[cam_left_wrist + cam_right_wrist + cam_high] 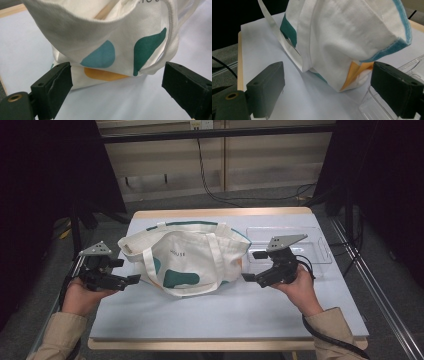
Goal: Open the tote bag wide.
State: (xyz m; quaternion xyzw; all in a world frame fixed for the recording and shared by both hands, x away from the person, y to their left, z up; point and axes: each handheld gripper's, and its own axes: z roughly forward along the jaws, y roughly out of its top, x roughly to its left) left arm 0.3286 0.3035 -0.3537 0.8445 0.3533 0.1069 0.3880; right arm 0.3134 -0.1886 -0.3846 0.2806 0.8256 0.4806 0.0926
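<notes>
Pale table, tote bag lengthwise left-right, mouth rearward; left tool, right tool wide open, empty.

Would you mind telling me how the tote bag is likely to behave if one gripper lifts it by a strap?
The tote bag is creased cloth, so it would probably sag. Its mouth gapes, suggesting it is fairly light.

Table seen from above, camera facing forward and down. Each gripper view set low and close, aimed inward from opposite sides. Tote bag shared by all views.
</notes>
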